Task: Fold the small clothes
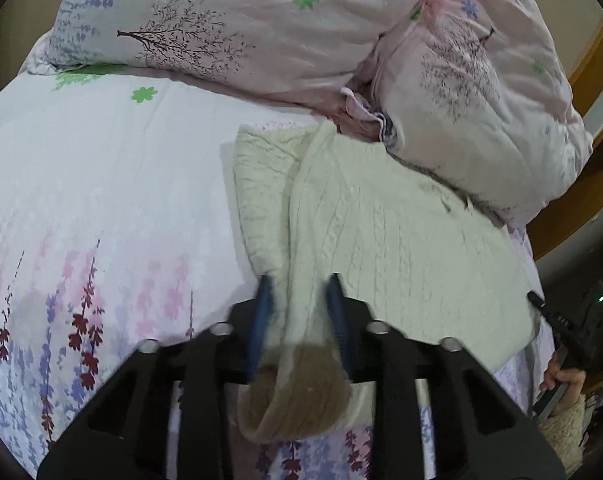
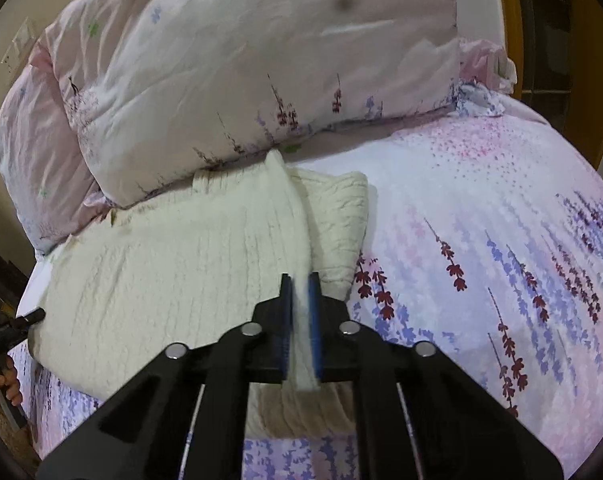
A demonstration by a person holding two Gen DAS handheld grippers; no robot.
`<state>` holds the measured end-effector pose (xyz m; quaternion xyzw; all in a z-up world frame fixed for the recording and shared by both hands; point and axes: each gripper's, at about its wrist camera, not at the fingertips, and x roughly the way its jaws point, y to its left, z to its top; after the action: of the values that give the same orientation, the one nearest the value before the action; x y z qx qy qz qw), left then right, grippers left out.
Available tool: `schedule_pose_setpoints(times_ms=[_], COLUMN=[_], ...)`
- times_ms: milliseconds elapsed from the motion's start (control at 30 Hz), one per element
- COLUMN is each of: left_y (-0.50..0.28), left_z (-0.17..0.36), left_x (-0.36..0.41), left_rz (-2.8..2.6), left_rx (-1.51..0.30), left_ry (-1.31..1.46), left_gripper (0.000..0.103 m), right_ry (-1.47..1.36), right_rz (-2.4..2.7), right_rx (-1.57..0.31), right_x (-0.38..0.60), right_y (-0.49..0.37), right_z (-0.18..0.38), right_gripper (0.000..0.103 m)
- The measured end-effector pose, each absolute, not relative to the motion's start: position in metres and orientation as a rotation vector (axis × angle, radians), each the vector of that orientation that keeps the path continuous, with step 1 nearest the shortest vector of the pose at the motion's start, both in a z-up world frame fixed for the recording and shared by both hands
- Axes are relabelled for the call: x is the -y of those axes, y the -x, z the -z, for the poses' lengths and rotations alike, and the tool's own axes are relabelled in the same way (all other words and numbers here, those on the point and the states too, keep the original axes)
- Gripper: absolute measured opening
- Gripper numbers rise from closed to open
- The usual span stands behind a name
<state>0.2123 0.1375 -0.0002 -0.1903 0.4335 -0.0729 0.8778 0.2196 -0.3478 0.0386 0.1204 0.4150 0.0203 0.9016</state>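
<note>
A cream cable-knit sweater lies on the floral bedsheet, partly folded, one side lapped over. My left gripper has its blue pads around a sleeve with a tan cuff; the jaws stand somewhat apart with the fabric between them. In the right wrist view the sweater lies left of centre. My right gripper is shut on a fold of the cream fabric along its right edge.
A bulky pink floral duvet is piled at the back, touching the sweater's far edge; it also shows in the right wrist view. A wooden bed frame stands at right. The other gripper and hand are at the bed's edge.
</note>
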Motion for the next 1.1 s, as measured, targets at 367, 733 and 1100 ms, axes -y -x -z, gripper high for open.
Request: schedule_pose_setpoints(times_ms=[367,733,1100], left_y=[-0.198,-0.189,-0.215], left_z=[-0.002,-0.035,-0.01], left_x=[-0.137,-0.129,-0.087], left_rz=[0.137,0.134,0.163], left_rx=[-0.904,-0.788,-0.871], left_ry=[0.326,0.274,0.149], left_gripper=[0.009,0.024,0.038], right_ry=[-0.16,-0.087,0.043], right_rz=[0.066,0.013,-0.034], right_rx=[-0.892,-0.802,-0.937], right_x=[0.343,0.313,0.275], right_y=[-0.207,-0.209,-0.235], right_z=[-0.037,-0.065,-0.029], right_gripper=[0.004,0.026,0.033])
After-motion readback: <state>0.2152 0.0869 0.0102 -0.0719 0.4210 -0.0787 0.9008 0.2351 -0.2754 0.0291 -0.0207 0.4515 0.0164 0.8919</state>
